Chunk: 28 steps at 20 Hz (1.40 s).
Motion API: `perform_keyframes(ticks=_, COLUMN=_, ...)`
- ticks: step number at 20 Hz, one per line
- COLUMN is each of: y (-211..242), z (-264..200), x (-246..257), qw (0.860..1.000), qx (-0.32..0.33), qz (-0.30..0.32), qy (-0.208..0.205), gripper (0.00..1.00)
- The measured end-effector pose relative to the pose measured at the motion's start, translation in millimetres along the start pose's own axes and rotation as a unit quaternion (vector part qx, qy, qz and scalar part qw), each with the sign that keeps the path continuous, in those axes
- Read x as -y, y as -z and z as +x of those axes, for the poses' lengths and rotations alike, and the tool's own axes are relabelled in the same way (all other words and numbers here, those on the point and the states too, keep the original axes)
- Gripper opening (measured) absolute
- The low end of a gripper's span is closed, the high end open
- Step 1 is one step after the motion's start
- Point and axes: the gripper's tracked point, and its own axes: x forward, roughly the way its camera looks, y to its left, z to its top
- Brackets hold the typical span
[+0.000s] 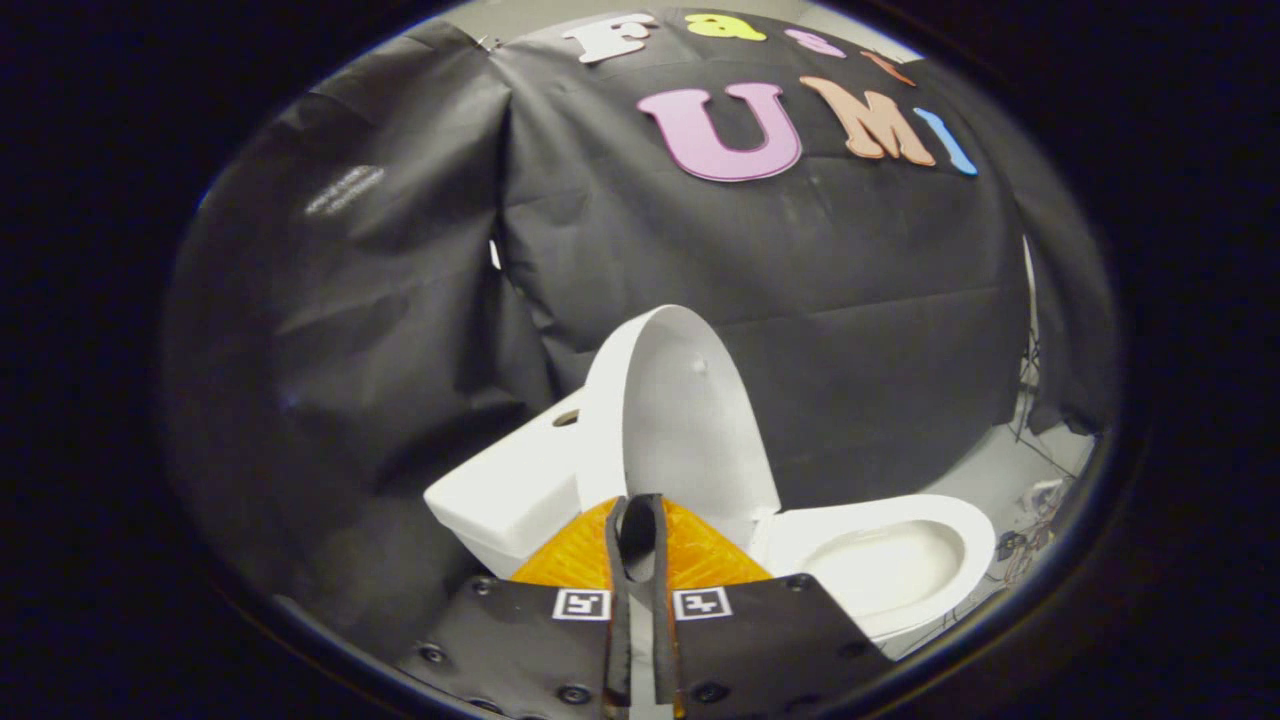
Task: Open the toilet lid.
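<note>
Both jaws near-shut, gripper (638,512) by raised lid (690,420)

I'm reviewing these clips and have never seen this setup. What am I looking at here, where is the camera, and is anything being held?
The camera rides on a handheld two-finger gripper and looks forward along its fingers, hence the round, bulging picture. A person carries the tool; there is no robot arm. Just ahead of the fingers stands a white toilet: its lid is already raised upright, leaning back toward the tank, and the open bowl lies beside it. The fingers are close together with only a narrow gap, and I see nothing gripped between them. Black cloth behind is the booth's wall.
</note>
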Motion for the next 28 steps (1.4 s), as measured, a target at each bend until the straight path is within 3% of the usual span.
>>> perform_keyframes(ticks=2, y=2, z=5, x=-9, qw=1.000, qx=0.006, qz=-0.009, qy=-0.002, gripper=0.10)
perform_keyframes(ticks=5, y=5, z=6, x=-16, qw=0.999, qx=0.008, qz=-0.031, qy=0.001, gripper=0.10)
perform_keyframes(ticks=11, y=9, z=15, x=-48, qw=0.997, qx=0.019, qz=-0.015, qy=-0.074, gripper=0.50)
perform_keyframes(ticks=18, y=19, z=3, x=-44, qw=0.993, qx=0.003, qz=-0.093, qy=-0.076, gripper=0.99)
perform_keyframes(ticks=22, y=35, z=-13, x=-41, qw=0.994, qx=-0.015, qz=-0.047, qy=-0.096, gripper=0.98)
perform_keyframes(ticks=28, y=31, z=-55, x=-15, qw=0.994, qx=-0.012, qz=-0.062, qy=-0.086, gripper=0.99)
